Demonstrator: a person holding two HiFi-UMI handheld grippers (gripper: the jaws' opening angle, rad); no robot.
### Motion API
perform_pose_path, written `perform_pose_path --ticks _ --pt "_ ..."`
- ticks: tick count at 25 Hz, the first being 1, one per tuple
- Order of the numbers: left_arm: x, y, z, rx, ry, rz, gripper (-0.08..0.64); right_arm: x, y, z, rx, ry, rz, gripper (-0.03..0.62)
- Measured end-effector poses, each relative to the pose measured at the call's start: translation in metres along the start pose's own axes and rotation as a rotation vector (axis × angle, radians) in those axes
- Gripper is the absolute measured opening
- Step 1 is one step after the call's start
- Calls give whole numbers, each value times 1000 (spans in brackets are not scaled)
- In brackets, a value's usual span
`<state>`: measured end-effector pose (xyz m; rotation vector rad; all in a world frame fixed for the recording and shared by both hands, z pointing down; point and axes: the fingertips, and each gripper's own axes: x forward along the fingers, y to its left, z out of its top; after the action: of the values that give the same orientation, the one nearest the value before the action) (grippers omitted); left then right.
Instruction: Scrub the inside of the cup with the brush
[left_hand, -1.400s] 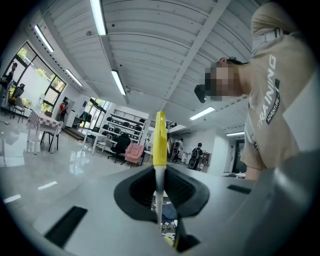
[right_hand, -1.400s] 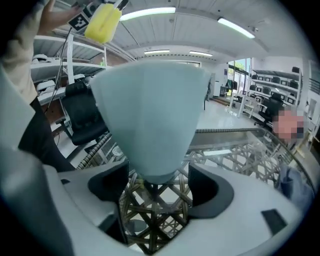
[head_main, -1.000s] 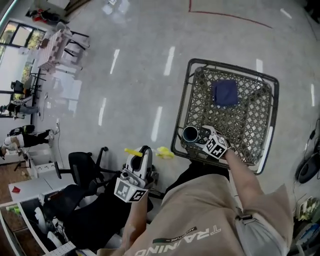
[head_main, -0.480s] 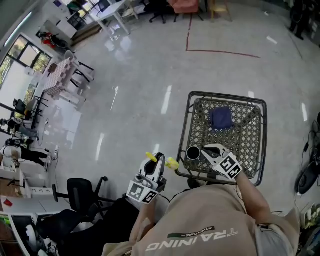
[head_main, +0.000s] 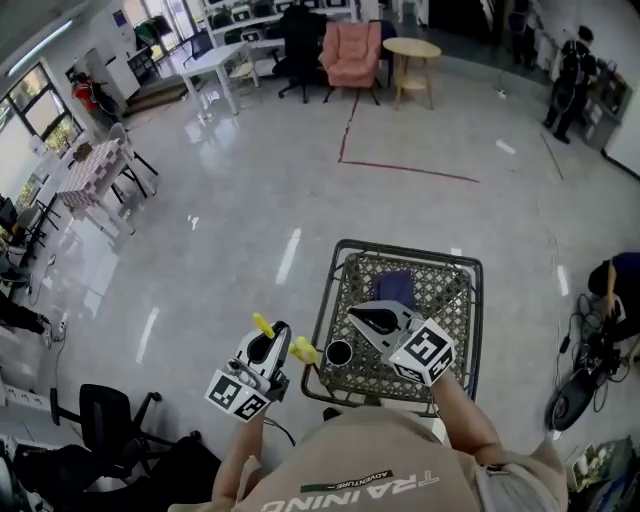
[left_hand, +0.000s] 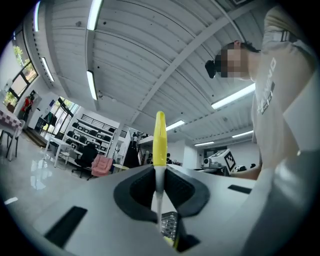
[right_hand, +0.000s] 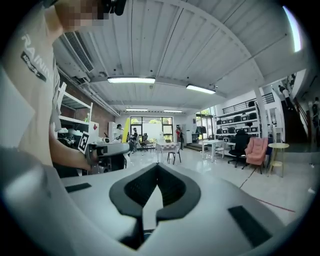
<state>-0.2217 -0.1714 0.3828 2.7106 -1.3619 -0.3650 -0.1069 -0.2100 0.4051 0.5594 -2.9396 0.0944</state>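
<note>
Right gripper (head_main: 358, 315) is up off the basket (head_main: 410, 251) vs a second ago, when it sat low beside the cup (head_main: 339, 353). Its jaws have just been closing and now meet pad to pad, with nothing between them.

Left gripper (head_main: 281, 335) is nearest the person's chest, left of the basket. It pinches the brush (head_main: 262, 325) by its pale neck, and the yellow handle sticks out past the jaws.

Cup is in the same spot: upright, mouth up, near-left corner of the basket. In the head view it shows just beside the right gripper's tip, with no jaw on it.

Dark blue thing (head_main: 397, 288) lies in the basket's far half, partly behind the right gripper.

Basket sits on glossy floor.

Beyond it: red line (head_main: 400, 170) on the floor, then pink armchair (head_main: 352, 52) and round table (head_main: 411, 47).
</note>
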Motion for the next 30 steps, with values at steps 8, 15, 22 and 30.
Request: perform_pose_path --ticks 8,15,22,30 --pt "25 -2 39 75 29 -33 41 18 -18 70 -31 -17 -38 15" --pt "37 -2 39 92 24 17 41 15 -35 89 -76 -44 -99 15" --pt "26 7 43 81 35 26 41 27 -19 73 -105 25 -96 15" --pt "13 16 45 95 41 46 41 37 -15 68 -175 57 -150 15"
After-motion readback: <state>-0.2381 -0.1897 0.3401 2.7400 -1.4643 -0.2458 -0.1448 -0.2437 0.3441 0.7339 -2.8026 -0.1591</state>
